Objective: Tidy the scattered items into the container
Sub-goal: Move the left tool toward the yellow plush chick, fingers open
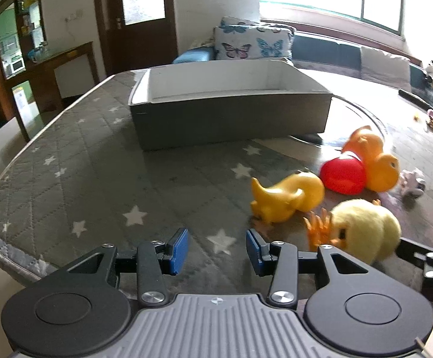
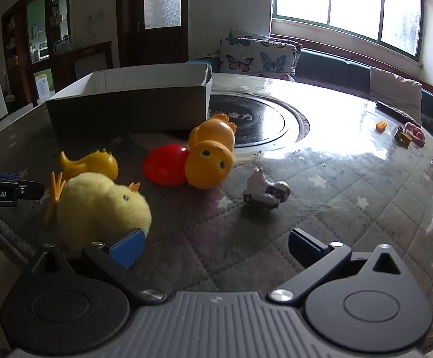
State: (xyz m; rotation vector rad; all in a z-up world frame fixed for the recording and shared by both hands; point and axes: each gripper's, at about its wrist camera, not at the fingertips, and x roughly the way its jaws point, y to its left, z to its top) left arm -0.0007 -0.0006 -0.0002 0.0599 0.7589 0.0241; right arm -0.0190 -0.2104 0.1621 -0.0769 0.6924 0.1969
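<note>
A grey open box (image 1: 231, 113) with a white inside stands on the star-patterned table mat; it also shows in the right wrist view (image 2: 127, 104). Toys lie near the front: a fuzzy yellow chick (image 1: 365, 229) (image 2: 100, 208), a yellow rubber duck (image 1: 288, 200) (image 2: 91, 164), an orange duck (image 1: 371, 161) (image 2: 210, 155), a red ball (image 1: 343, 174) (image 2: 165, 165) and a small white roller-skate toy (image 2: 264, 191). My left gripper (image 1: 216, 252) is open and empty, left of the toys. My right gripper (image 2: 213, 246) is open and empty, its left pad beside the chick.
A dark round turntable (image 2: 261, 122) sits mid-table. Small toys (image 2: 407, 132) and a dark remote (image 2: 395, 113) lie at the far right edge. A bench with butterfly cushions (image 2: 255, 56) runs behind the table. The table's edge curves close on the left.
</note>
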